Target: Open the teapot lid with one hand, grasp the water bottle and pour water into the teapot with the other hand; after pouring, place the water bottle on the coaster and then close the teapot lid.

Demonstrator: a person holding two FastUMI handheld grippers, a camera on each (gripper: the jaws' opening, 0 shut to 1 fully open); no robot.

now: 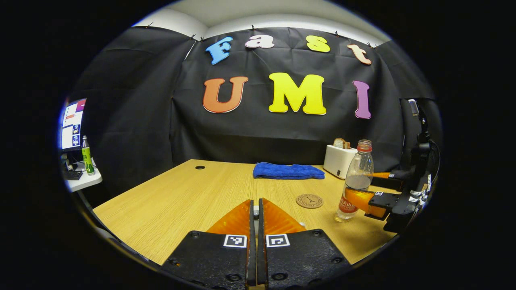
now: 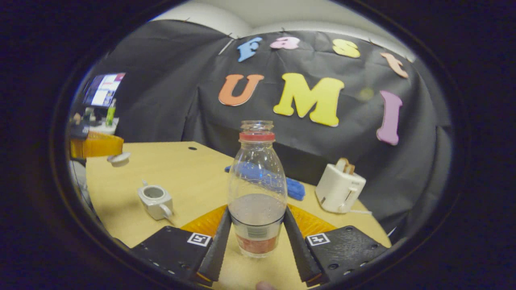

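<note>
The right tool [image 2: 256, 233] grasps the water bottle [image 2: 256, 189] low on its body, both fingers pressing its sides; the bottle stands upright on the counter [image 2: 193, 177], uncapped and partly filled. The coaster [image 1: 309, 200] lies just left of it. The left tool [image 1: 254, 215] is clenched on the small white lid [image 2: 119, 158], held above the counter's far left. The open teapot [image 2: 155, 200] sits below it.

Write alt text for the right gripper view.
The right gripper is shut on an uncapped water bottle standing on a wooden table. To its left sits an open teapot, its lid held above by the left gripper; a toaster stands to the right.
</note>
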